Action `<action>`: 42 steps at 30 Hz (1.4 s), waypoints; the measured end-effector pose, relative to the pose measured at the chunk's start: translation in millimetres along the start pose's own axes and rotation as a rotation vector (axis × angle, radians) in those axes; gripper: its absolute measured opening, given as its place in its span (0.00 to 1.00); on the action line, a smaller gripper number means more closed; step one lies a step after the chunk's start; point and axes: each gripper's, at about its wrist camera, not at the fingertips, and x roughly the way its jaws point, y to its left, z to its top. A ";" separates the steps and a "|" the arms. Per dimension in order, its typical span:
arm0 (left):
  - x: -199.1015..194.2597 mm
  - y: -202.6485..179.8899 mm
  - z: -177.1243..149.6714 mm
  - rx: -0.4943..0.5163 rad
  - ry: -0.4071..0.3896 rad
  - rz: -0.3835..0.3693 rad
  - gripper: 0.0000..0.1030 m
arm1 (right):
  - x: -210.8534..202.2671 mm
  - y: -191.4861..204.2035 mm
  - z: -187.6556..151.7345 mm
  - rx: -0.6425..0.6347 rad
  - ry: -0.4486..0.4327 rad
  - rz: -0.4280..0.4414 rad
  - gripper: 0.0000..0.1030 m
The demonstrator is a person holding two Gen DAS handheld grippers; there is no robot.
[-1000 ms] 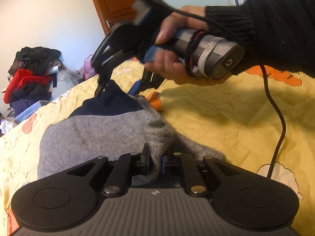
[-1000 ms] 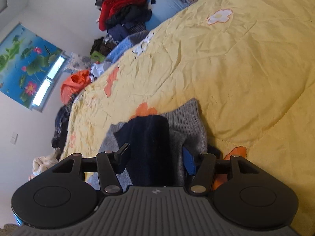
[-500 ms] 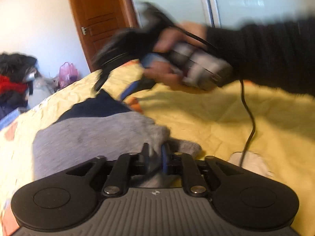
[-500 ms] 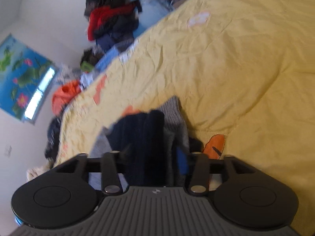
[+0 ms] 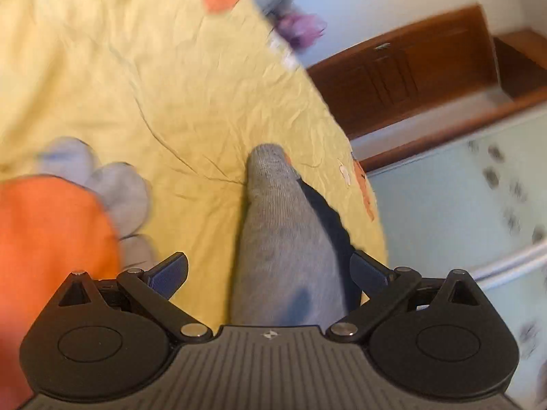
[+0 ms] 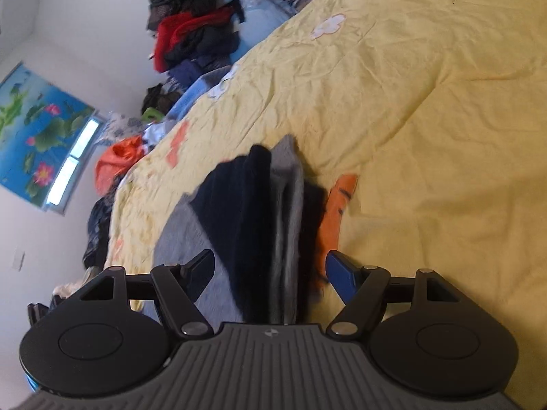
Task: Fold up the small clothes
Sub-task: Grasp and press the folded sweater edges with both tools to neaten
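Observation:
A grey knit garment with a dark navy part [image 5: 283, 232] lies on the yellow bedspread [image 5: 154, 78], running away between the fingers of my left gripper [image 5: 270, 273], which is open around it without clamping it. In the right wrist view the same garment [image 6: 259, 205] lies folded in navy and grey layers between the fingers of my right gripper [image 6: 270, 270], which is also open. Whether either gripper's fingers touch the cloth is unclear.
An orange and grey print [image 5: 51, 225] marks the bedspread at the left. A wooden door [image 5: 410, 65] and glass panels stand beyond the bed edge. A pile of clothes [image 6: 195, 34] sits past the far side of the bed, under a blue flower poster [image 6: 37, 130].
My left gripper has opened and let go of the grey garment, and its view has swung sharply round. My right gripper stays open over the navy part.

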 end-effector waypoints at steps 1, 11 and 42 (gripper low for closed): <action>11.9 -3.9 3.3 0.002 0.027 0.011 0.99 | 7.3 1.6 2.7 -0.001 0.004 -0.010 0.71; 34.5 -54.6 -20.5 0.406 0.108 0.159 0.31 | 30.2 24.7 -14.3 -0.090 0.030 -0.047 0.25; -76.8 -4.4 -137.8 1.093 -0.139 0.562 0.42 | 31.1 129.5 -106.0 -0.436 0.141 -0.086 0.30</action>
